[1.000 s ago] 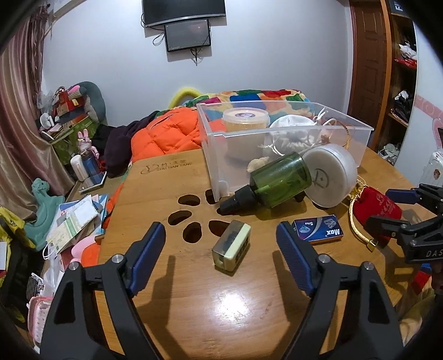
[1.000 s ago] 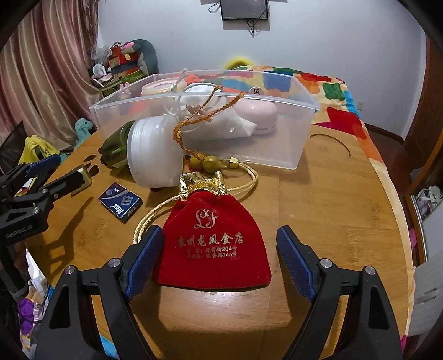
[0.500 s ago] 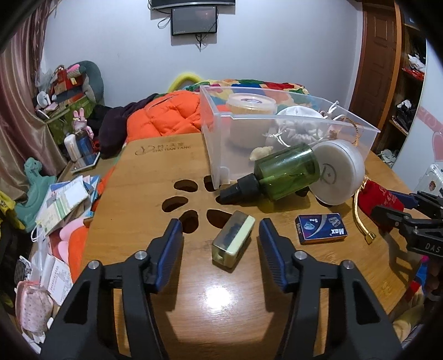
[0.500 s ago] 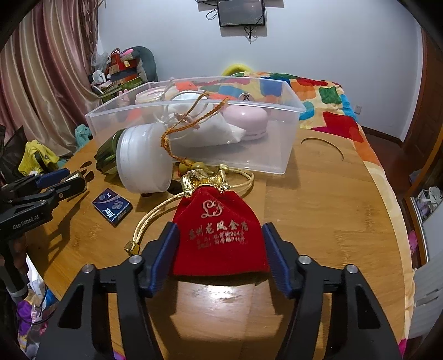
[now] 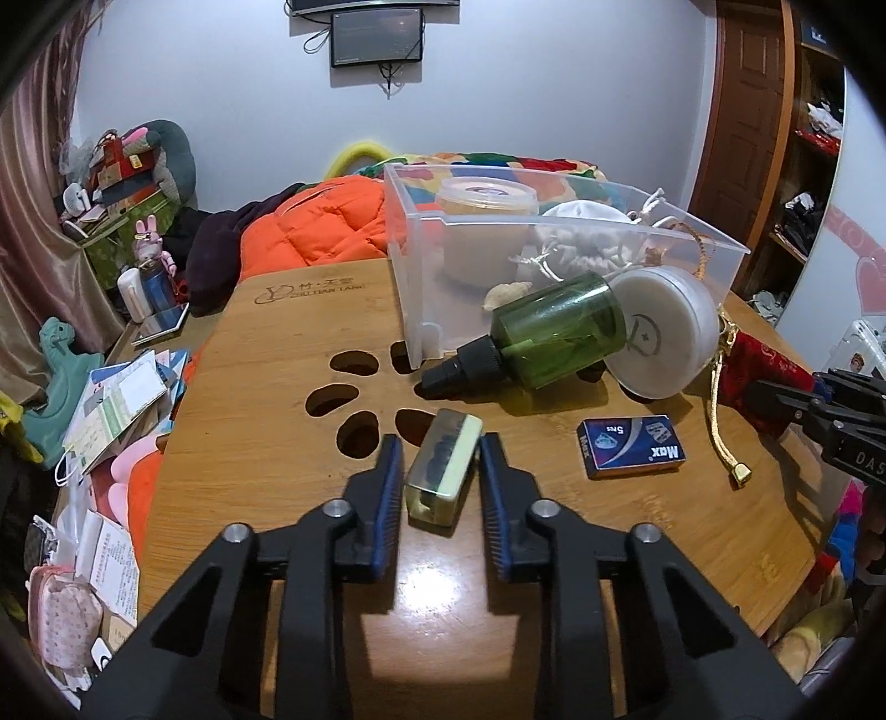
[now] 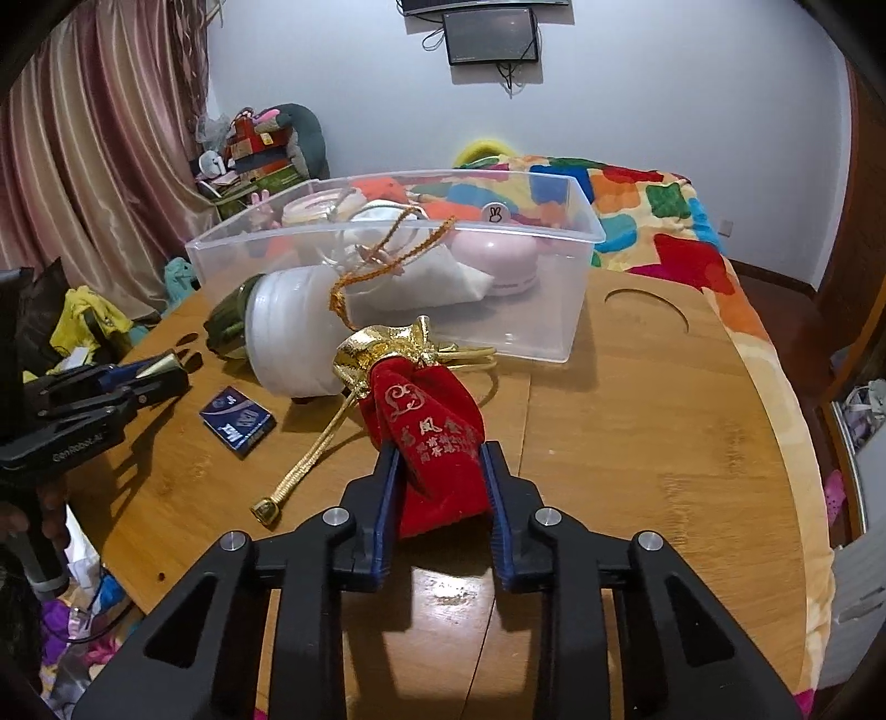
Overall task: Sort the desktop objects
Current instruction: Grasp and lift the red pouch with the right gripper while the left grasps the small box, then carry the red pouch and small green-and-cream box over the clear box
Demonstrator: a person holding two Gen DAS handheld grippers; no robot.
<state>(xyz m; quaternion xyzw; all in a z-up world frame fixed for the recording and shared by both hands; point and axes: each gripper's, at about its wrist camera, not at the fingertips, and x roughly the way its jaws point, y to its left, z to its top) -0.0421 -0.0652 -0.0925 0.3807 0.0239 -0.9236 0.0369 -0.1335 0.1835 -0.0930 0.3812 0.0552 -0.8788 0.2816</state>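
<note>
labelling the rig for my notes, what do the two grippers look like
Both match: black plastic frames with triangular cut-outs, silver bolts at the pivots and ribbed blue pads inside the fingers. The left gripper shows pale lettering along its side in the right wrist view; the right gripper likewise. No sleeves visible.

Both wrist views close, angled down over wooden table (image 5: 266, 443); share clear bin (image 6: 554, 288).

Wall screen (image 5: 378, 40), orange quilt (image 5: 324, 224), curtain (image 6: 105, 144)

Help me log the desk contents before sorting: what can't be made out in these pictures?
- Left wrist view: red pouch, mostly behind the right gripper.
- Right wrist view: green bottle, largely behind the white round case.
- Both views: clear bin contents overlap behind frosted walls.
</note>
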